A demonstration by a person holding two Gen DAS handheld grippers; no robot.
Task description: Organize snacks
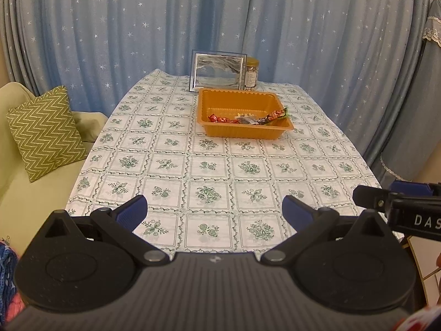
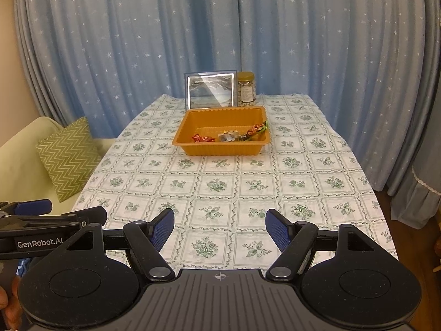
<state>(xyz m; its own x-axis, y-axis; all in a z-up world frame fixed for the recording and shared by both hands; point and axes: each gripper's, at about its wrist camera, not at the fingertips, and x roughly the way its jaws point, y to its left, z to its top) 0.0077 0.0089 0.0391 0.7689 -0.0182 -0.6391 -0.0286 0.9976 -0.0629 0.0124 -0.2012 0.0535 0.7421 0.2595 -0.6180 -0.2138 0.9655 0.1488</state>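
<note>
An orange plastic tray (image 1: 217, 132) (image 2: 193, 149) stands on the far half of the table. Several wrapped snacks lie in it: red wrappers (image 1: 219, 118) (image 2: 202, 138), a pale packet (image 1: 244, 117) (image 2: 227, 136) and a long red-and-green bar (image 1: 273, 116) (image 2: 257, 129). My left gripper (image 1: 215, 212) is open and empty above the near table edge. My right gripper (image 2: 220, 227) is open and empty beside it. Each gripper shows at the edge of the other's view, the right one (image 1: 366, 197) and the left one (image 2: 69, 211).
A framed picture (image 1: 219, 69) (image 2: 211, 90) and a yellow-lidded jar (image 1: 251, 74) (image 2: 246, 88) stand behind the tray. The table has a floral checked cloth (image 1: 206, 171) (image 2: 234, 184). A green sofa with a zigzag cushion (image 1: 45, 132) (image 2: 70, 158) is at the left. Blue starred curtains hang behind.
</note>
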